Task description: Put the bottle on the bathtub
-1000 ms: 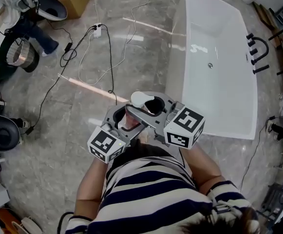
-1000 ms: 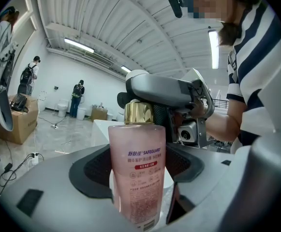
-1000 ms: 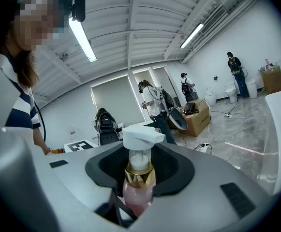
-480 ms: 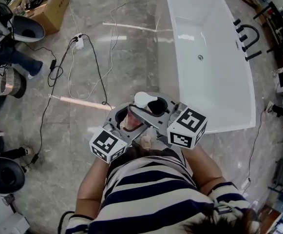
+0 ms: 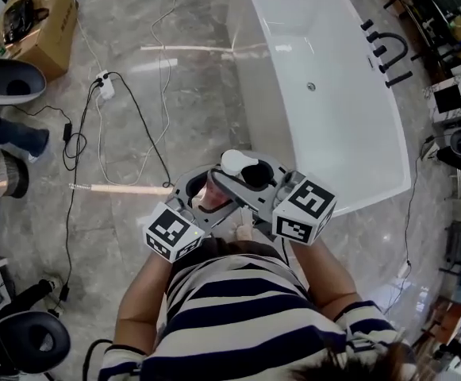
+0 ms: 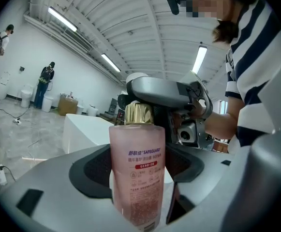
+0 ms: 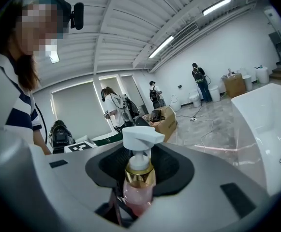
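- Left claw (image 6: 138,180) clamps the pink bottle (image 6: 136,170) by its body; only its view shows the label (image 6: 145,159).
- Right claw (image 7: 139,190) grips the gold neck (image 7: 140,176); its view shows the white pump (image 7: 140,135).

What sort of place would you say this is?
Probably a large indoor test hall or showroom, not a home bathroom: a freestanding bathtub stands on a stone-look floor among loose cables and a cardboard box, under a high ribbed ceiling with strip lights.

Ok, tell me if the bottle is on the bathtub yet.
Not yet: the bottle is clamped by the left gripper and right gripper, in the air, short of the bathtub.
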